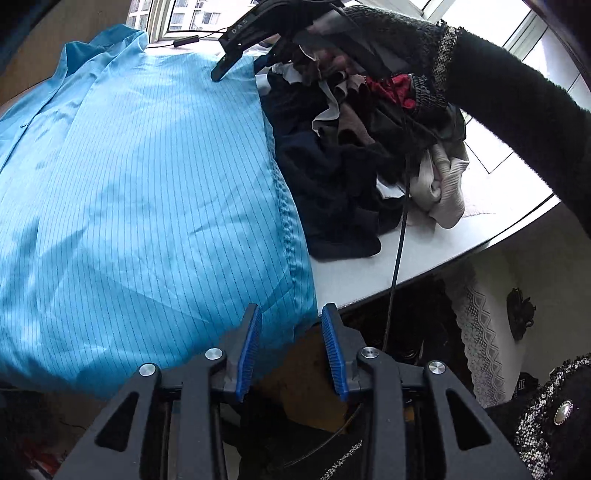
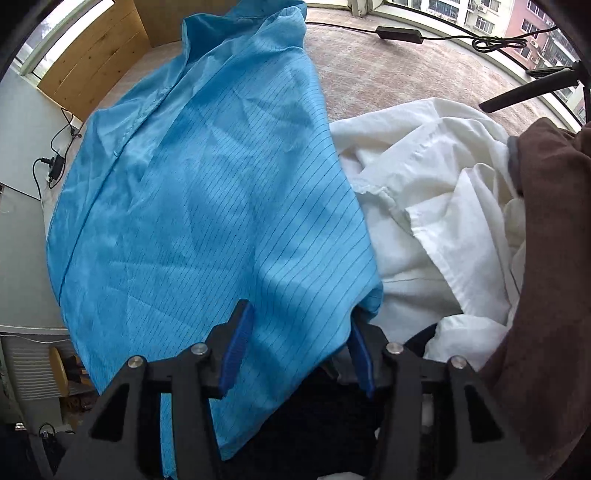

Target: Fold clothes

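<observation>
Both sets of fingers stand apart, gripping nothing. Blue shirt lies flat ahead of my left gripper, hem between its pads; my right gripper straddles another edge, presumably ready for the next fold. Unfolded pile waits beside.

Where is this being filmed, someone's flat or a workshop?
Most likely a lived-in flat, by a window. A blue striped garment is spread on a white table beside a pile of mixed clothes, and the windows look out on apartment blocks.
</observation>
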Demonstrator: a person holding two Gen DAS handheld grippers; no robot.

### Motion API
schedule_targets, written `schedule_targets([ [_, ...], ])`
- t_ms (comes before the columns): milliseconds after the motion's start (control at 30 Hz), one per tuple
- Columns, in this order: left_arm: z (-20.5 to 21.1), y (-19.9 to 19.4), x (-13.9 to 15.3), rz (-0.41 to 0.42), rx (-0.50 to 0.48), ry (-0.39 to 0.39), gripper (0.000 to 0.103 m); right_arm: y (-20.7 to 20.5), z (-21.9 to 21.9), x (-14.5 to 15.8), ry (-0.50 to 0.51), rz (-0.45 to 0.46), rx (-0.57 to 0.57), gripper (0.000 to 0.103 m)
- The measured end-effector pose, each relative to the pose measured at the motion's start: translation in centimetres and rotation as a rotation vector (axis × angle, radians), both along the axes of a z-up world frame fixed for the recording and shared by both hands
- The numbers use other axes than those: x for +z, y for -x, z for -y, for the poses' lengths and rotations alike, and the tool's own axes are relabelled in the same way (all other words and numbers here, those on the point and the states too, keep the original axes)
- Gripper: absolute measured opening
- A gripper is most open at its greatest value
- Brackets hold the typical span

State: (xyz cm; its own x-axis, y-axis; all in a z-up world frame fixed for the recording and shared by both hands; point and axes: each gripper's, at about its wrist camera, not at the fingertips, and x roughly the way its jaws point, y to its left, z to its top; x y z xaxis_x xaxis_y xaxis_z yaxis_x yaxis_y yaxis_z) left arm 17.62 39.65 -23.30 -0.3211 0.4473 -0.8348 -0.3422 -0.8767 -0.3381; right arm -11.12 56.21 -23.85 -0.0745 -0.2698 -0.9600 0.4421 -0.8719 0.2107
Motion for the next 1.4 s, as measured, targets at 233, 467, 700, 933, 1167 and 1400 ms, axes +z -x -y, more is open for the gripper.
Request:
schedule_targets([
  [233,-4.8,0.7,-1.5,-0.070,-0.046,0.176,0.035,-0.8,0.2,0.1,0.068,0.022,0.004,0.012],
  [467,-1.2,1.5,-0.6,-0.021,0.001,-0.022,0.000,-0.9,-0.3,2.6,0.163,0.007,-0.037,0.005],
  [700,6.1,1.5,2.3,-0.050,0.173,-0.127,0.000,-0.2,0.0,4.1,0.156,0.004,-0.043,0.005],
  [933,1.8,2.9,1.0,0.016,0.119,-0.037,0.039,-0.3,0.7,3.2,-0.018,-0.024,-0.001,0.013],
  [1167,-3.7,4.8,-0.9,-0.008,0.112,0.253,0.049,-0.6,0.4,1.7,-0.043,-0.023,-0.002,0.015],
  [1400,-0.9,5.5,-1.2,0.025,0.159,0.112,0.002,0.0,-1.5,0.6,0.054,0.013,-0.040,0.012],
])
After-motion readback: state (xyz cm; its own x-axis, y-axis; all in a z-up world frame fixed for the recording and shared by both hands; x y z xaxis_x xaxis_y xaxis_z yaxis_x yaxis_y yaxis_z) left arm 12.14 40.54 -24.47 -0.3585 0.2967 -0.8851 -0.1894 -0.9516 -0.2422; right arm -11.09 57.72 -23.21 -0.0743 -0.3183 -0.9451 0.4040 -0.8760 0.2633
